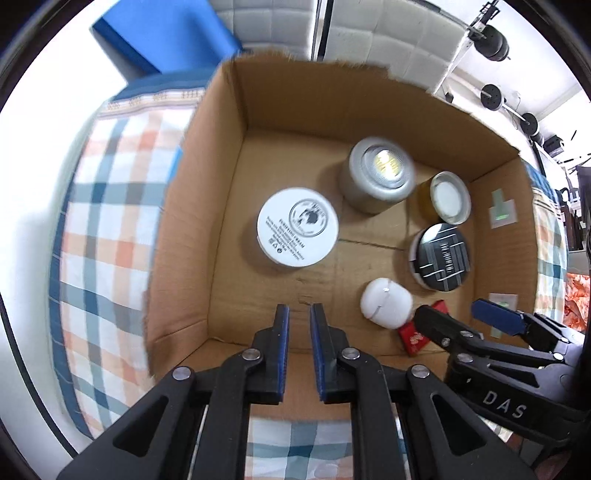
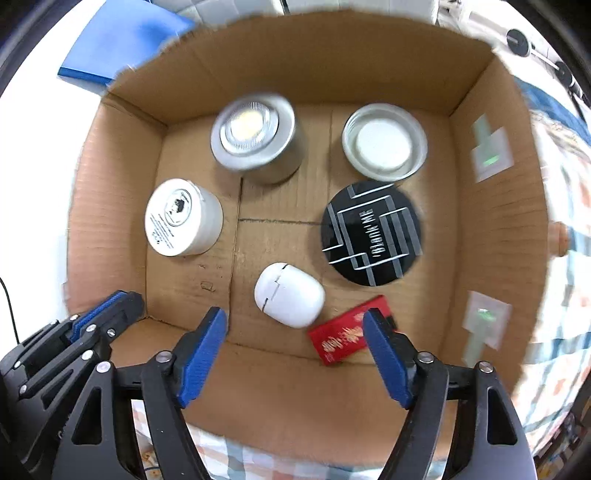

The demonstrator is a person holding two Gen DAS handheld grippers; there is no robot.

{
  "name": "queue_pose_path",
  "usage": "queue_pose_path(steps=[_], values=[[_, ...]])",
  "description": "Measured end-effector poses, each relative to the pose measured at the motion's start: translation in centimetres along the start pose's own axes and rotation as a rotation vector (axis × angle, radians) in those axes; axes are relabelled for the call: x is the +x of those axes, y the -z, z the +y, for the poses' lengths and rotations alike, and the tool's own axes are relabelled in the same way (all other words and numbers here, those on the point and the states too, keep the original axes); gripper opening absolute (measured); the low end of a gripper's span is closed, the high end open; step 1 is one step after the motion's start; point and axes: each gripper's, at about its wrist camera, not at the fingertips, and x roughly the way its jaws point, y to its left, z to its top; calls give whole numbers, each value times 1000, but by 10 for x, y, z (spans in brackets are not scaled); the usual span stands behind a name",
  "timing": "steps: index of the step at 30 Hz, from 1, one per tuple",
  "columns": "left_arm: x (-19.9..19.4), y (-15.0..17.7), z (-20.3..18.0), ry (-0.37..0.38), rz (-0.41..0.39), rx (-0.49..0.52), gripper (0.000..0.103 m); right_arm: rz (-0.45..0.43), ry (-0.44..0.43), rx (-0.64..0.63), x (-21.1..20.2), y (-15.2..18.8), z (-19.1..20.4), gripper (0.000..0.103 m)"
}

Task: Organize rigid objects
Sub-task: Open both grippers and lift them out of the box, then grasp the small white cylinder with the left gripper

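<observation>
An open cardboard box (image 1: 229, 155) (image 2: 122, 184) holds several items: a white cream jar (image 1: 297, 227) (image 2: 179, 218), a silver tin (image 1: 376, 175) (image 2: 256, 138), a glass jar with a white lid (image 1: 448, 197) (image 2: 384, 142), a black round tin (image 1: 441, 256) (image 2: 371, 234), a white egg-shaped case (image 1: 386, 308) (image 2: 290, 299) and a red packet (image 1: 413, 338) (image 2: 340, 339). My left gripper (image 1: 299, 314) hovers over the box's near edge, jaws nearly together, holding nothing. My right gripper (image 2: 295, 325) is open wide and empty above the white case and red packet; it also shows in the left wrist view (image 1: 458, 314).
The box stands on a checked cloth (image 1: 103, 229) (image 2: 569, 166). A blue flat object (image 1: 162, 33) (image 2: 125, 40) lies beyond the box at the far left. Barbell weights (image 1: 495, 98) sit at the back right.
</observation>
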Motion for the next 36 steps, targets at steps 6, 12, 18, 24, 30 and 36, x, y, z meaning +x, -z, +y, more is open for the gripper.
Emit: queue_pose_path(steps=[6, 12, 18, 24, 30, 36], values=[[-43, 10, -5, 4, -53, 13, 23, -69, 47, -15, -42, 14, -13, 84], [-68, 18, -21, -2, -97, 26, 58, -112, 55, -36, -90, 30, -28, 91], [-77, 27, -20, -34, -115, 3, 92, -169, 83, -44, -127, 50, -43, 103], [-86, 35, -32, -31, -125, 7, 93, -191, 60, -49, -145, 60, -55, 103], [-103, 35, -77, -3, -163, 54, 93, -207, 42, 21, -159, 70, -103, 103], [-90, 34, -171, 47, -144, 207, 93, -174, 96, 185, -157, 90, -205, 103]])
